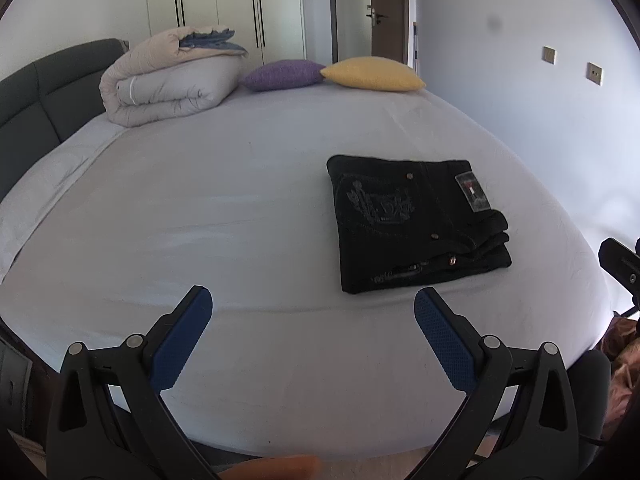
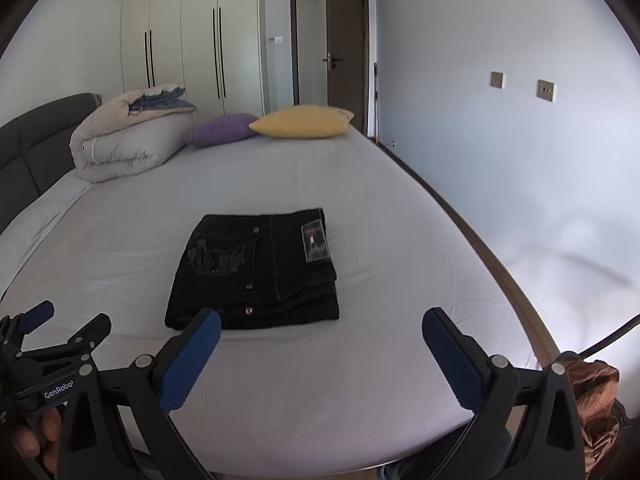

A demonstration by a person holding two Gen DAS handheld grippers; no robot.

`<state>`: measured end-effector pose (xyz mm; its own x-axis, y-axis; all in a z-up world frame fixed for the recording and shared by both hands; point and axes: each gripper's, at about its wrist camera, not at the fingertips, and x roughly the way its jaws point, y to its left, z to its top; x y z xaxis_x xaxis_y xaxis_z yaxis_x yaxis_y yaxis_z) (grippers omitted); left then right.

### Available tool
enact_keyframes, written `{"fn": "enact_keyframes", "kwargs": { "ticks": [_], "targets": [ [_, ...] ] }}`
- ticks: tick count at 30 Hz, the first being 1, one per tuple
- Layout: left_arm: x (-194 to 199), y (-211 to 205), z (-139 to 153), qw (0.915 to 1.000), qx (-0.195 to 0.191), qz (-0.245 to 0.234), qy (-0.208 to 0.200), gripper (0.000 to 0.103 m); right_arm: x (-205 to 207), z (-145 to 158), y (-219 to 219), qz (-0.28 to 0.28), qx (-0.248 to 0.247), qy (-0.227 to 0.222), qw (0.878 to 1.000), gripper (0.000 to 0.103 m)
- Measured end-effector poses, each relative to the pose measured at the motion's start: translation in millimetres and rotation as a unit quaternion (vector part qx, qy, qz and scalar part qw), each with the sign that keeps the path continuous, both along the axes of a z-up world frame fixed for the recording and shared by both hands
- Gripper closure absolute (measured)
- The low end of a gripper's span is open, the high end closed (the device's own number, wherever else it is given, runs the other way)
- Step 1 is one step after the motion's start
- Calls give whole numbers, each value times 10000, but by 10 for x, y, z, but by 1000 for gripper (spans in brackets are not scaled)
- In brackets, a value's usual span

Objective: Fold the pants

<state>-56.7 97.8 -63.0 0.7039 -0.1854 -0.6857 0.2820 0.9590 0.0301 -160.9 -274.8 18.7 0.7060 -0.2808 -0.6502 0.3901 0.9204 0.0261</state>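
Observation:
Black pants (image 1: pixel 412 224) (image 2: pixel 256 272) lie folded into a compact rectangle on the white bed sheet (image 1: pixel 240 208) (image 2: pixel 360 340), with a grey embroidered pocket and a label facing up. My left gripper (image 1: pixel 314 298) is open and empty, hovering over the sheet near the bed's front edge, to the left of the pants. My right gripper (image 2: pixel 322 320) is open too, holding nothing, just in front of the pants' near edge. The left gripper (image 2: pixel 60 320) also appears at the lower left of the right wrist view, held by a hand.
A rolled beige duvet (image 1: pixel 168 84) (image 2: pixel 128 144) sits by the dark headboard (image 1: pixel 36 96). A purple cushion (image 1: pixel 282 74) and a yellow cushion (image 1: pixel 374 74) lie at the bed's far side. Brown fabric (image 2: pixel 596 400) lies beyond the bed's right edge. Wardrobe and door stand behind.

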Motion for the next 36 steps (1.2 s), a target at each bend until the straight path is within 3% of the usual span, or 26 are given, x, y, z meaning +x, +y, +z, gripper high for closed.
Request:
{"fn": "enact_keyframes", "kwargs": {
  "ticks": [14, 36],
  "targets": [
    [-11, -12, -119, 9998, -77, 21, 158, 0, 105, -160, 49, 112, 73, 395, 9991, 0],
    [-13, -12, -144, 9998, -90, 22, 202, 0, 133, -236, 74, 168, 153, 493, 9985, 0]
  ]
}}
